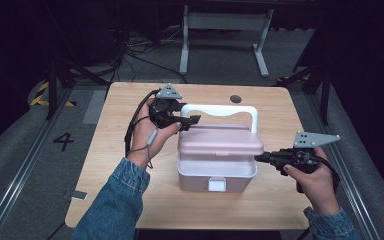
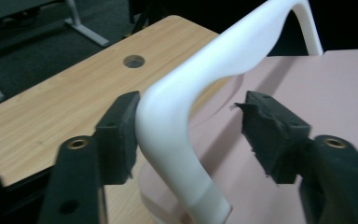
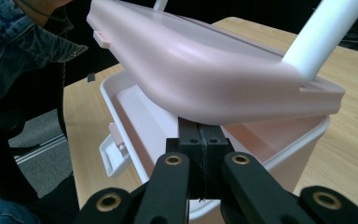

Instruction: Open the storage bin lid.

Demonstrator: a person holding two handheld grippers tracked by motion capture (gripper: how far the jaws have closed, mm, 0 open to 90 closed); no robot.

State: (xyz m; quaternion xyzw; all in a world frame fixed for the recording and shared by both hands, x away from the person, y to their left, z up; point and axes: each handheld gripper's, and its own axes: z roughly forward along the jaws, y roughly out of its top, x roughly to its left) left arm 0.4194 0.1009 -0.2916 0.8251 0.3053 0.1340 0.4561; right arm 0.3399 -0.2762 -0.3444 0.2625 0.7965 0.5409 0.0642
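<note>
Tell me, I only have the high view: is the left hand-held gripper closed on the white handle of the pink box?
Observer: No. In the left gripper view the left hand-held gripper is open around the white handle; one jaw touches it, the other stands apart.
Operator: And the right one, at the lid?
Observer: The right hand-held gripper is shut, with its tips under the side edge of the lid, which is tilted up off the box.
Operator: Anything inside?
Observer: The part of the inside that shows in the right gripper view is bare.
</note>
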